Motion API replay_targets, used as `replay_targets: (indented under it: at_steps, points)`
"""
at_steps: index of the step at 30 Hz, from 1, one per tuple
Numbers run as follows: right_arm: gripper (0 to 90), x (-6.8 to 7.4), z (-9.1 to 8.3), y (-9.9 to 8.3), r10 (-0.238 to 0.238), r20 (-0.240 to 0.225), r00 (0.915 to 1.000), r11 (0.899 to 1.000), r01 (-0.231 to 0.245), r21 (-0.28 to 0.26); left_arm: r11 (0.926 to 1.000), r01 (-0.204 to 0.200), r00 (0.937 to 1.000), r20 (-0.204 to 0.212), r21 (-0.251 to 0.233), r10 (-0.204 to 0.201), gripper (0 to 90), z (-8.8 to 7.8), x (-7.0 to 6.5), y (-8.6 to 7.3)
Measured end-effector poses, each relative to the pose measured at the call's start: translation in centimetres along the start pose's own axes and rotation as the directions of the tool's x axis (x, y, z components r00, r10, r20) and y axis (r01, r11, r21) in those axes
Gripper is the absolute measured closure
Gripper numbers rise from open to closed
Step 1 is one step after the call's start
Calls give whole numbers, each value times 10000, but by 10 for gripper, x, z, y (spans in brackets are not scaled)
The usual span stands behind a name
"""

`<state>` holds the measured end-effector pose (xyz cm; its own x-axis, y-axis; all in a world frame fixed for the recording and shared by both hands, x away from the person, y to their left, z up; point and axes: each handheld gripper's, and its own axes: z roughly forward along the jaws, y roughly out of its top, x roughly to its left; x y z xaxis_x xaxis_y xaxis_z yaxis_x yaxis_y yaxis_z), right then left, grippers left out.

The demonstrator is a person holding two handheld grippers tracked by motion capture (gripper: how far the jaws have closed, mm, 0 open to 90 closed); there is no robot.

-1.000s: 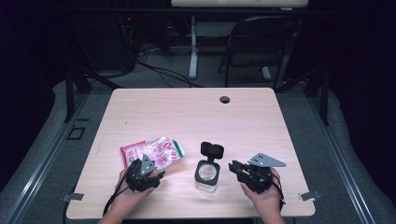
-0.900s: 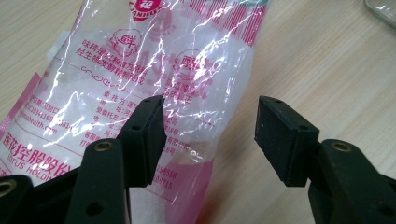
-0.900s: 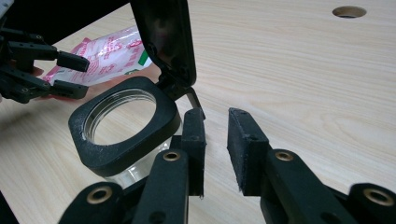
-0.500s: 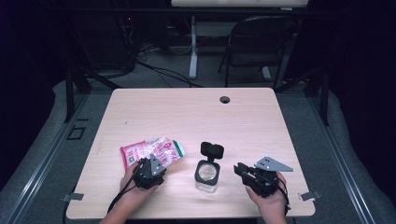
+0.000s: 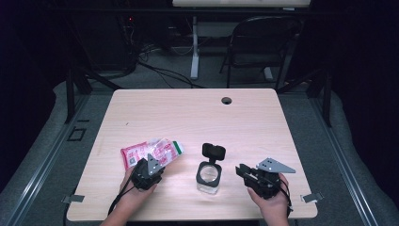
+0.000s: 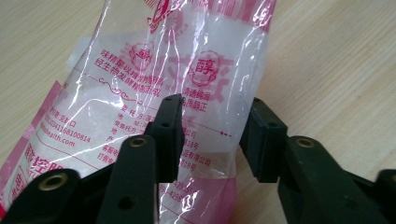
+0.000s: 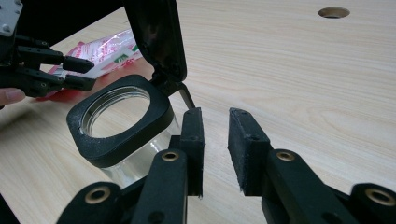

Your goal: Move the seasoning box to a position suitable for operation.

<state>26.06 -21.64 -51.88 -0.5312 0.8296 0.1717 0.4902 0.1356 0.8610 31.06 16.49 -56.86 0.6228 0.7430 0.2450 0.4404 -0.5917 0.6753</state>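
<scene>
Desk: Bag [image 5: 150, 151] at the table's [image 5: 188, 113] front-left, jar [image 5: 208, 175] at front-centre. What is the left gripper [image 6: 215, 116] doing?

Photographer: Its fingers have just been closing, with the bag's near end between them. One finger lies over the printed film and the other sits at the bag's edge. Whether they already pinch it firmly, I cannot tell.

Desk: And the right gripper [image 7: 215, 114]?

Photographer: It sits toward the front-right corner, just beside the jar. Its fingers are a little apart, with nothing between them.

Desk: How should the grab go?

Photographer: My judgement is to close slowly and take a good fold of film with some of the contents, not just the slippery edge. The wrist should stay low until the pinch bites. The bag looks loose and will likely sag when lifted, so it should be raised gently toward the jar's open mouth.

Desk: What does each angle add?

Photographer: The high view places the bag, the jar and both hands along the front edge. The left gripper view gives the pink lettering and the creases under the fingers. The right gripper view brings out the jar's glass wall and its black lid [image 7: 156, 37] swung up on its hinge, details too small from above.
</scene>
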Motion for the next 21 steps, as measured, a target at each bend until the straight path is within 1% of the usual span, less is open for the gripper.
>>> replay_targets:
  at_steps: [4,6,7,8,10,12,14,16,17,18,19,21]
  points:
    - [757,0,0,0,0,17,10000,10000,0,-3,9996,219,9996,168,-184,-216,718,-2,3,0]
    - [757,0,0,0,4,22,10000,10000,-4,2,9995,271,9993,247,-186,-266,765,-3,4,0]
    - [757,-1,0,0,6,11,10000,10000,-6,-5,9990,392,9988,308,-236,-385,784,-3,4,-1]
    - [757,-1,0,0,29,18,10000,10000,-29,-20,9989,424,9984,374,-223,-416,806,-4,5,-1]
    - [757,-1,0,0,30,24,10000,10000,-30,-27,9983,560,9971,521,-159,-551,853,-4,8,-1]
    - [757,-1,0,0,9,15,10000,10000,-9,-4,9966,804,9944,702,-154,-791,891,-3,10,-2]
    - [757,-1,0,0,35,-10,10000,10000,-35,-27,9936,1115,9898,915,-182,-1094,900,-3,14,-3]
    - [757,-1,0,0,39,-4,10000,10000,-39,-23,9909,1332,9853,1106,-186,-1303,900,-3,17,-3]
    - [757,-1,0,0,34,3,10000,10000,-34,-27,9896,1416,9841,1113,-241,-1381,900,-3,18,-3]
    - [757,-1,0,0,34,3,10000,10000,-34,-27,9896,1416,9841,1113,-241,-1381,900,-3,18,-3]
    - [757,-1,0,0,53,8,10000,10000,-53,-50,9884,1497,9821,1200,-273,-1454,900,-3,19,-4]
    - [757,-2,0,0,55,9,10000,10000,-55,-43,9872,1571,9801,1271,-279,-1524,900,-4,20,-4]
